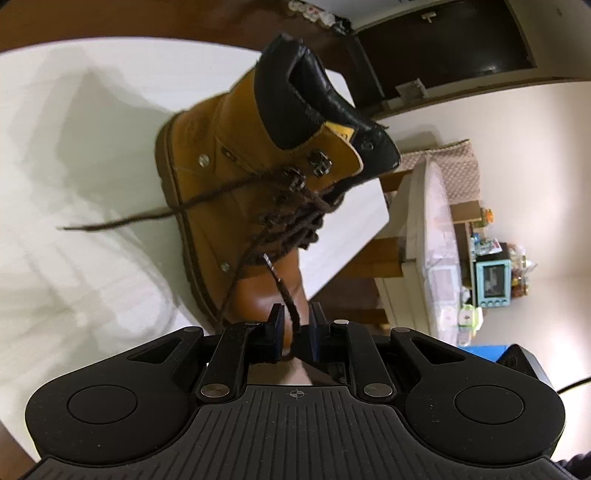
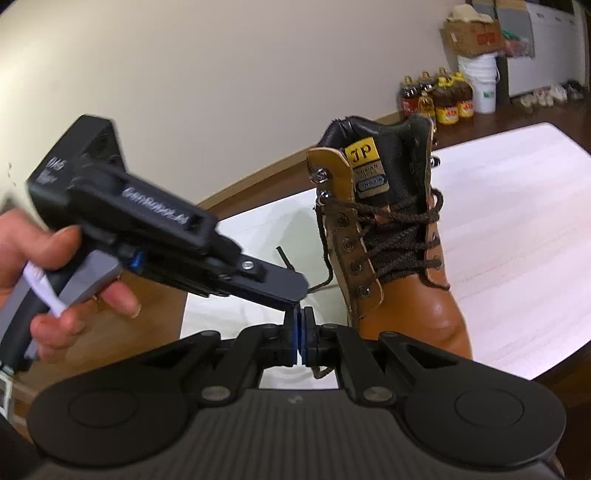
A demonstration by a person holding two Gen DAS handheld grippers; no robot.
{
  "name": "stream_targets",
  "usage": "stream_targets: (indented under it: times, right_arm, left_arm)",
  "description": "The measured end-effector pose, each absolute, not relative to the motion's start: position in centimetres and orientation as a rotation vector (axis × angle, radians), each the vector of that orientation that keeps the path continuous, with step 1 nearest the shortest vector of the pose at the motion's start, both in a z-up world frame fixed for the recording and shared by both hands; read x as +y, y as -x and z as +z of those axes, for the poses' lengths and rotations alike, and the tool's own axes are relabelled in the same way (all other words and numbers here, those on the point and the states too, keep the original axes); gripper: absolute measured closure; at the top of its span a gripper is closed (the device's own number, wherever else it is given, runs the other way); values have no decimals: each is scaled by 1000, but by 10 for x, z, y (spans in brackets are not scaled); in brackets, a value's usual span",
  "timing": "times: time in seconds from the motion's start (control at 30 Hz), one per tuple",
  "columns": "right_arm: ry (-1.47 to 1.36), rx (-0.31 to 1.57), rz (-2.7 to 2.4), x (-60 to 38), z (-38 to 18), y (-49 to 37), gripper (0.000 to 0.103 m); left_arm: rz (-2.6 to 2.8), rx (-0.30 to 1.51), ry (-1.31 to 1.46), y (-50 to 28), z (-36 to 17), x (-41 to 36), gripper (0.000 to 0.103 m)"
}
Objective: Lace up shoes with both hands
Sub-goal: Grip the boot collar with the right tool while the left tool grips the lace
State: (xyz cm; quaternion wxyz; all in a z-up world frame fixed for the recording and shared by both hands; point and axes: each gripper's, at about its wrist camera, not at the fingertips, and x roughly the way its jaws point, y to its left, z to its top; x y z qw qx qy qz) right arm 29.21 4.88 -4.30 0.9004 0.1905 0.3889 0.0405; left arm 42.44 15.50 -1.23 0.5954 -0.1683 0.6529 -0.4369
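A tan boot [image 2: 399,236] w/ black padded collar is seen standing upright on a white table [image 2: 517,229], toe toward the right-wrist cam. A yellow "JP" label is sewn on the tongue. Dark brown lace [image 2: 391,251] is crossed thru the lower eyelets; the upper hooks are left unlaced.

Left gripper [image 1: 297,332]: jaws are parted a little, not pressed on anything. One lace strand [image 1: 286,295] is seen running from the boot down betw. the blue pads, loose, w/ its clear tip above the jaws. A 2nd lace end [image 1: 122,221] is stretched out to the left over the table, blurred.

Right gripper [image 2: 300,339]: pads are closed together. A frayed bit of lace [image 2: 321,371] is seen just below them; whether it is pinched cannot be told.

In the right-wrist view, the left gripper [image 2: 291,288] is held by a hand [image 2: 66,280] at left, its fingers reaching in front of the right one's tips, so the table betw. them and the boot is partly blocked.

Around: oil bottles [image 2: 439,98], a white bucket [image 2: 480,83] and a cardboard box [image 2: 471,35] are lined along the far wall on a wood floor. From the left-wrist cam, a dark door [image 1: 443,44], a padded bed edge [image 1: 439,236] and a small teal oven [image 1: 493,282] are seen to the right, well apart from the boot.
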Motion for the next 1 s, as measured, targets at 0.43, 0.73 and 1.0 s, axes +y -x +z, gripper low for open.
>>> stream_targets:
  times: [0.43, 0.73, 1.0]
  right_arm:
    - [-401, 786, 33, -4, -29, -266, 97]
    - [-454, 759, 187, -129, -50, -316, 90]
    - [-395, 733, 479, -173, -61, -363, 90]
  left_arm:
    - [-1073, 1104, -233, -374, 61, 80, 99]
    - [-818, 1103, -381, -353, 66, 2, 99]
    - [-592, 1259, -222, -372, 53, -33, 99]
